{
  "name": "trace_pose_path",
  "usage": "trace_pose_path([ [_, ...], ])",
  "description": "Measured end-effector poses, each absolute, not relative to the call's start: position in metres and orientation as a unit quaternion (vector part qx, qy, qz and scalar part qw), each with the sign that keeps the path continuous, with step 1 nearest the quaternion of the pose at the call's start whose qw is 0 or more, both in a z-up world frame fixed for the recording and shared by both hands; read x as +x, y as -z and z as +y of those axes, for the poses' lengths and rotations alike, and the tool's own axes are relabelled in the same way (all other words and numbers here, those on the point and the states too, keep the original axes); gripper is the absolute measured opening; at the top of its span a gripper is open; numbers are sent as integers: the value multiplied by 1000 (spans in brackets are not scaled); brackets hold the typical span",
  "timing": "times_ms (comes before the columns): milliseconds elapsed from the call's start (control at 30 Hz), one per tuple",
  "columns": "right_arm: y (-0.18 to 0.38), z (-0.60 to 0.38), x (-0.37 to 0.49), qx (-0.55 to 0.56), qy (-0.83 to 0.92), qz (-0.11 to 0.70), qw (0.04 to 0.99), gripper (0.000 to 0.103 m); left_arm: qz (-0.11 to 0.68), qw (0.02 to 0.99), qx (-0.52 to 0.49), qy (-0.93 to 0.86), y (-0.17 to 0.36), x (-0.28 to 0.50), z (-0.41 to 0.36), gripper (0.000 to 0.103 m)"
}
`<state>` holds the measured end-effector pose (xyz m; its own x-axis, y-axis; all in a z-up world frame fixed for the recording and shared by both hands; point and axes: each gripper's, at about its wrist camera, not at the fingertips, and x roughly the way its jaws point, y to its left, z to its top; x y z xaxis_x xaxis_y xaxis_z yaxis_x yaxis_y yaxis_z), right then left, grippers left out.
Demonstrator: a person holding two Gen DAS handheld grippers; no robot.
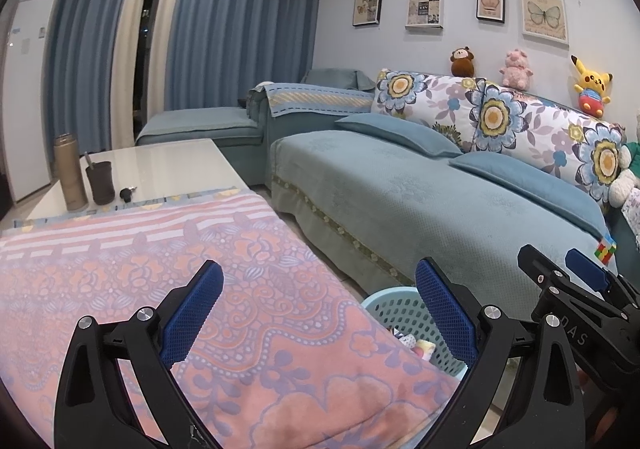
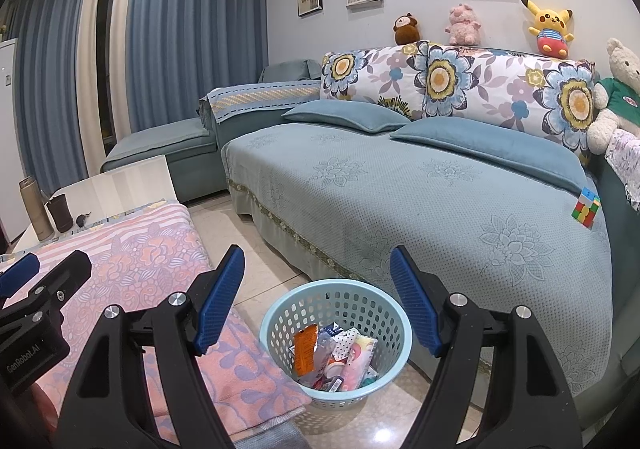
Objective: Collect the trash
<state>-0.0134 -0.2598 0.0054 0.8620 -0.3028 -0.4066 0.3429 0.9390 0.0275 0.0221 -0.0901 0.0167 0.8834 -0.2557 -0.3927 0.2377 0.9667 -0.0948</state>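
A light blue perforated basket [image 2: 280, 315] stands on the tiled floor between the table and the sofa. Inside it lie several wrappers [image 2: 334, 353], among them an orange packet. My right gripper [image 2: 318, 295] hovers above the basket, open, with nothing between its blue pads. My left gripper [image 1: 320, 313] is open too, empty, over the edge of the pink patterned cloth [image 1: 200, 289], with part of the basket [image 1: 394, 309] showing past the cloth's edge. Each gripper appears at the side of the other's view, the right gripper [image 1: 560, 269] at the right, the left gripper [image 2: 44, 269] at the left.
A teal sofa [image 2: 400, 201] with floral cushions, plush toys and a colourful cube [image 2: 587, 207] lies ahead and right. On the white table [image 1: 160, 165] stand a bronze flask [image 1: 70, 173], a dark cup [image 1: 100, 181] and a small dark object. Blue curtains and a white fridge are at the back left.
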Motion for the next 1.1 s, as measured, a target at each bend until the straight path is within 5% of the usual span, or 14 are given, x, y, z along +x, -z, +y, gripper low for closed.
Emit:
trace_pose_path([
  [1100,-4,-259,-12,53,164,207,963,71,204,971,-22,126,-17,21,-92,94],
])
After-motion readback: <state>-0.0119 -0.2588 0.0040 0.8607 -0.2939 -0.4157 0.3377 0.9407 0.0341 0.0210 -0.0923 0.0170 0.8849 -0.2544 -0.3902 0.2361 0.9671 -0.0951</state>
